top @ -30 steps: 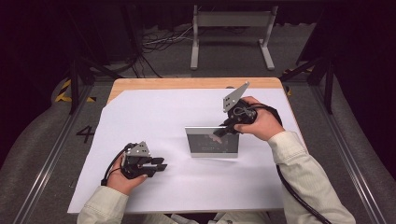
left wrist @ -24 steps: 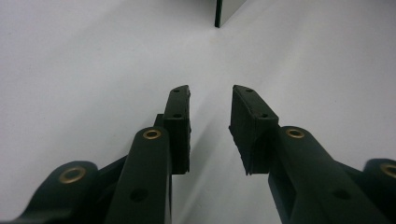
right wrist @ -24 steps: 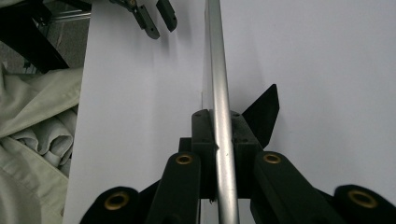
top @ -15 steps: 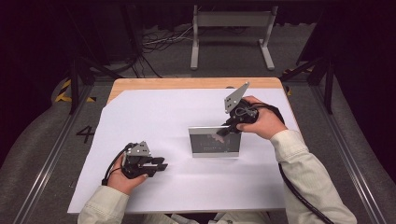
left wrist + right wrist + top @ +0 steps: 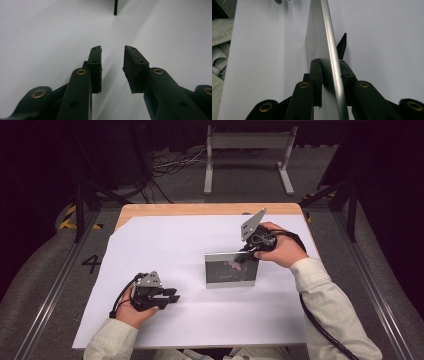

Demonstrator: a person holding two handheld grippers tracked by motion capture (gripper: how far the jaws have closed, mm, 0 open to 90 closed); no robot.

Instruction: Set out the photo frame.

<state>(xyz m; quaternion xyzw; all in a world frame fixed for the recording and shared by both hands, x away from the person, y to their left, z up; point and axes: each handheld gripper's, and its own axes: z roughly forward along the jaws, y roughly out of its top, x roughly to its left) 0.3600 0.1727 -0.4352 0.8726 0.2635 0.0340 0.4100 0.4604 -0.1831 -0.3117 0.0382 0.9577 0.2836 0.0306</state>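
Note:
A silver-edged picture frame (image 5: 231,270) stands upright on the white table sheet (image 5: 165,245), propped on a black back stand (image 5: 342,43). My right gripper (image 5: 244,256) reaches down over its top right corner. In the right gripper view the frame's metal edge (image 5: 329,37) runs between the two pads of that gripper (image 5: 329,62). The jaws have just been opening, and the pads sit close beside the frame without pressing it. My left gripper (image 5: 172,296) rests on the sheet at the front left, open and empty (image 5: 113,50), pointing toward the frame's corner (image 5: 117,6).
The wooden table edge (image 5: 200,209) shows behind the white sheet. A metal stand (image 5: 247,150) and cables lie on the floor beyond. A pale sleeve (image 5: 218,57) is at the left of the right gripper view.
The frame and my right gripper have shifted slightly to the right. The left hand has stayed where it was.

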